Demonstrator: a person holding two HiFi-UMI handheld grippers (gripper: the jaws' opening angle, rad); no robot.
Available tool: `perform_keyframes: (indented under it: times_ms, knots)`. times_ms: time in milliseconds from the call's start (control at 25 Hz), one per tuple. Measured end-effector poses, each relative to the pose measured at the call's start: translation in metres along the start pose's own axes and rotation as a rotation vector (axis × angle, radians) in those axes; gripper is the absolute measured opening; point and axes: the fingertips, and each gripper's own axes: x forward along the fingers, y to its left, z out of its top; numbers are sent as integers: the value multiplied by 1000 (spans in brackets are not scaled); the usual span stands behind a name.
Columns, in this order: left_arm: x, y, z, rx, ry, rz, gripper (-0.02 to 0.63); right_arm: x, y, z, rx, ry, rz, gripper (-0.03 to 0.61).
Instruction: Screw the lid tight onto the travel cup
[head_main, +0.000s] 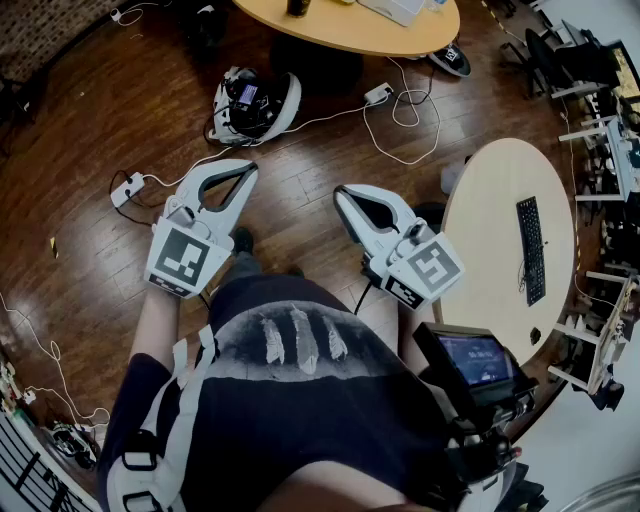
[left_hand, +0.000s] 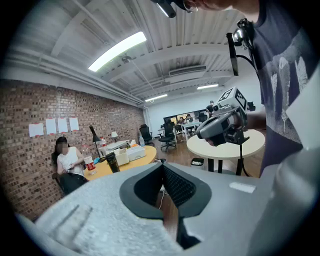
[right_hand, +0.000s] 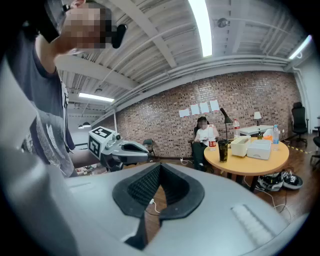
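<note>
A dark tall travel cup (right_hand: 222, 150) stands far off on the round yellow table (right_hand: 260, 162); it also shows in the left gripper view (left_hand: 111, 162) and at the top of the head view (head_main: 297, 7). Its lid cannot be made out. My left gripper (head_main: 251, 170) is held over the wooden floor, jaws shut with nothing between them (left_hand: 162, 166). My right gripper (head_main: 339, 192) hangs beside it, also shut and empty (right_hand: 159, 166). Each gripper sees the other: the right one (left_hand: 220, 127) and the left one (right_hand: 120, 147). Both are well away from the cup.
A pale round table (head_main: 490, 200) with a keyboard (head_main: 530, 250) stands close on my right. Cables (head_main: 400, 110) and a white helmet-like device (head_main: 255, 105) lie on the floor ahead. A person (left_hand: 67, 162) sits by the yellow table, which bears white boxes (right_hand: 260, 147).
</note>
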Motion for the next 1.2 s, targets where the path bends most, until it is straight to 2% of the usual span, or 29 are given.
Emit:
perform_keyframes:
  times_ms: [120,240,640,880,1200]
  knots:
    - [-11,37,-3,-16,-17,10,2,32,4,15,-46,7,-11,6]
    - [-20,69,-10,-33,-36,17,2,62,7,24,-50,5,-20,6]
    - [-37,147,-34,-73,-100,-5,2,144,17,43,-93,64,-61,6]
    - [-39,166,-37,-102,-127,4,3,167,19,46,-107,109,-42,6]
    - [-41,181,-44,-115,-104,50,2,195,15,48,-113,116,30,6]
